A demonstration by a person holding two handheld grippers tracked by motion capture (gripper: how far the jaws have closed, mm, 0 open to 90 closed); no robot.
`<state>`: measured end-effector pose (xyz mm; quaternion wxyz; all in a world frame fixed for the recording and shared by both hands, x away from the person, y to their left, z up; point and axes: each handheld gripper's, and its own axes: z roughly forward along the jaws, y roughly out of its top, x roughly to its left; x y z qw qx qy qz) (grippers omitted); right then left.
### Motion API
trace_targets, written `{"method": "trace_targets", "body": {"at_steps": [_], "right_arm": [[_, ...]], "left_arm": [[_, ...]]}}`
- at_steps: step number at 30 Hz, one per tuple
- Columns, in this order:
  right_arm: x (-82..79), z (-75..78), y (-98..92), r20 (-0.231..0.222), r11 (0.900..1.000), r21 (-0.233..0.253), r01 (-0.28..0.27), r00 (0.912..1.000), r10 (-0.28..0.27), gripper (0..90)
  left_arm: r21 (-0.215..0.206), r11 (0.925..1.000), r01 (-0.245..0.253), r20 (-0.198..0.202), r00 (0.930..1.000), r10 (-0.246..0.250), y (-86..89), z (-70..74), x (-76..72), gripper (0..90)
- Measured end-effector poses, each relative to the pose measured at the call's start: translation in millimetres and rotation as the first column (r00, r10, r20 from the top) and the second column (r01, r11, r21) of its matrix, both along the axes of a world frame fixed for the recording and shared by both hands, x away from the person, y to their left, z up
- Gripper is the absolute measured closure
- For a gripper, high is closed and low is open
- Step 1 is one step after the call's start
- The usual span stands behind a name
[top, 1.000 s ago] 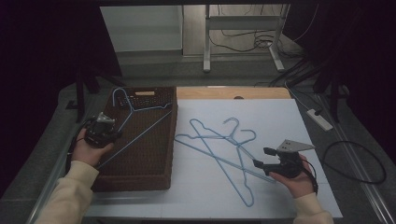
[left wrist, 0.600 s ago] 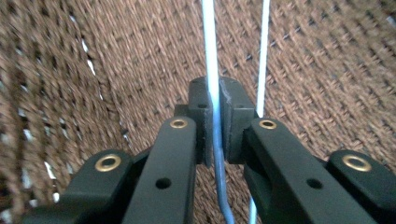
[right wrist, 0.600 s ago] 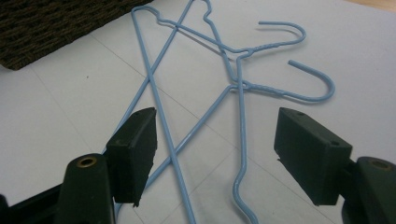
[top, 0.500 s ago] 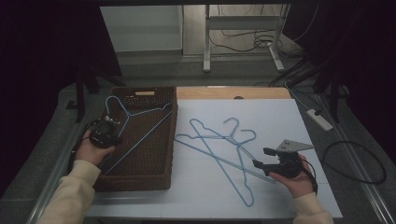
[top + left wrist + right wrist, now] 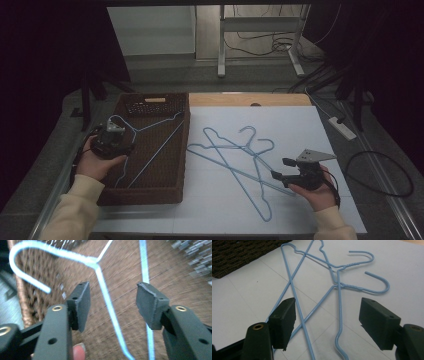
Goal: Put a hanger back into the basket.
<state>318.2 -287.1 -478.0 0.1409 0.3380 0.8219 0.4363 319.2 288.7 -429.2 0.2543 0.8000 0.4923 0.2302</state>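
My left gripper [image 5: 111, 141] has slid nearer and left; the light-blue wire hanger [image 5: 145, 145] now lies flat in the dark woven basket [image 5: 150, 192], running between its spread jaws, untouched. Right gripper [image 5: 282, 170] spread, holding nothing, just right of two crossed blue wire hangers [image 5: 235, 160] on the white table sheet [image 5: 300, 125].

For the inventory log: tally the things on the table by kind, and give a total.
Blue hangers: 3, one in the basket and two crossed on the white mat
Brown baskets: 1
White mats: 1
Grippers: 2, left and right, both open
Total: 7
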Motion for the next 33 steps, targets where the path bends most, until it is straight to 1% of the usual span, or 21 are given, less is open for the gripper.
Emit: {"method": "trace_targets", "body": {"at_steps": [2, 4, 7, 9, 10, 12, 13, 15, 16, 17, 20, 21, 22, 24, 27, 30, 33], "right_arm": [[0.3, 0.1, -0.5, -0.001, 1.000, 0.000, 0.001, 1.0000, -0.001, 30.4], [0.7, 0.3, -1.0, -0.001, 1.000, 0.006, 0.005, 1.0000, -0.005, 30.5], [1.7, 1.3, -1.8, -0.007, 1.000, 0.006, 0.009, 0.9999, -0.009, 30.6], [2.0, 2.8, -1.9, -0.009, 1.000, 0.010, 0.011, 0.9999, -0.011, 30.8], [2.1, 3.6, -1.9, -0.008, 1.000, 0.013, 0.012, 0.9999, -0.012, 30.8], [2.4, 5.1, -2.4, -0.005, 1.000, 0.016, 0.014, 0.9999, -0.014, 30.9], [2.5, 5.6, -2.8, -0.005, 1.000, 0.018, 0.015, 0.9999, -0.015, 31.0], [2.4, 6.1, -3.8, -0.004, 1.000, 0.019, 0.017, 0.9999, -0.017, 31.1], [2.3, 6.1, -3.9, -0.005, 1.000, 0.022, 0.017, 0.9998, -0.017, 31.1], [2.4, 6.1, -4.2, -0.005, 1.000, 0.024, 0.017, 0.9999, -0.017, 31.1], [2.0, 6.3, -4.1, -0.005, 1.000, 0.020, 0.018, 0.9998, -0.018, 31.1], [2.0, 6.3, -4.1, -0.005, 1.000, 0.020, 0.018, 0.9998, -0.018, 31.1], [1.2, 6.6, -3.4, -0.002, 1.000, 0.017, 0.013, 0.9999, -0.013, 31.1], [0.2, 6.3, -2.9, -0.004, 1.000, 0.016, 0.012, 0.9999, -0.012, 31.1], [-0.7, 4.8, -2.8, -0.006, 1.000, 0.012, 0.012, 0.9999, -0.012, 31.1], [-1.9, 4.3, -1.5, -0.005, 1.000, 0.004, 0.008, 1.0000, -0.008, 31.1], [-4.1, 4.3, 0.1, 0.000, 1.000, 0.003, 0.008, 1.0000, -0.008, 31.1]], "left_arm": [[-0.031, 0.9992, 0.024, 0.040, 0.9989, -0.023, -1.7, 8.9, -8.7, 41.5], [-0.063, 0.9968, 0.051, 0.073, 0.9963, -0.046, -4.1, 16.7, -17.8, 40.1], [-0.109, 0.9897, 0.093, 0.116, 0.9900, -0.081, -8.0, 26.1, -31.8, 38.6], [-0.148, 0.9809, 0.126, 0.149, 0.9833, -0.104, -10.7, 30.4, -42.2, 38.2], [-0.163, 0.9773, 0.135, 0.158, 0.9814, -0.109, -11.6, 31.2, -45.3, 37.8], [-0.200, 0.9676, 0.154, 0.178, 0.9767, -0.119, -13.5, 32.7, -53.7, 37.6], [-0.200, 0.9676, 0.154, 0.178, 0.9767, -0.119, -13.5, 32.7, -53.7, 37.5], [-0.228, 0.9576, 0.175, 0.196, 0.9718, -0.131, -17.9, 32.4, -64.0, 37.3], [-0.232, 0.9552, 0.184, 0.204, 0.9694, -0.137, -19.3, 31.9, -67.3, 37.3], [-0.241, 0.9508, 0.194, 0.209, 0.9672, -0.145, -21.7, 30.9, -70.6, 37.3], [-0.243, 0.9463, 0.213, 0.217, 0.9629, -0.161, -27.5, 28.1, -75.7, 36.9], [-0.243, 0.9463, 0.213, 0.217, 0.9629, -0.161, -27.5, 28.1, -75.7, 36.7], [-0.258, 0.9399, 0.223, 0.221, 0.9608, -0.167, -30.0, 25.8, -77.8, 36.5], [-0.273, 0.9339, 0.231, 0.224, 0.9595, -0.172, -32.6, 22.1, -79.3, 36.4], [-0.284, 0.9294, 0.236, 0.227, 0.9583, -0.174, -36.9, 17.0, -80.2, 36.3], [-0.301, 0.9218, 0.245, 0.230, 0.9566, -0.179, -41.7, 12.7, -79.7, 36.0], [-0.296, 0.9207, 0.254, 0.232, 0.9542, -0.189, -48.3, 9.2, -79.7, 36.0]]}}
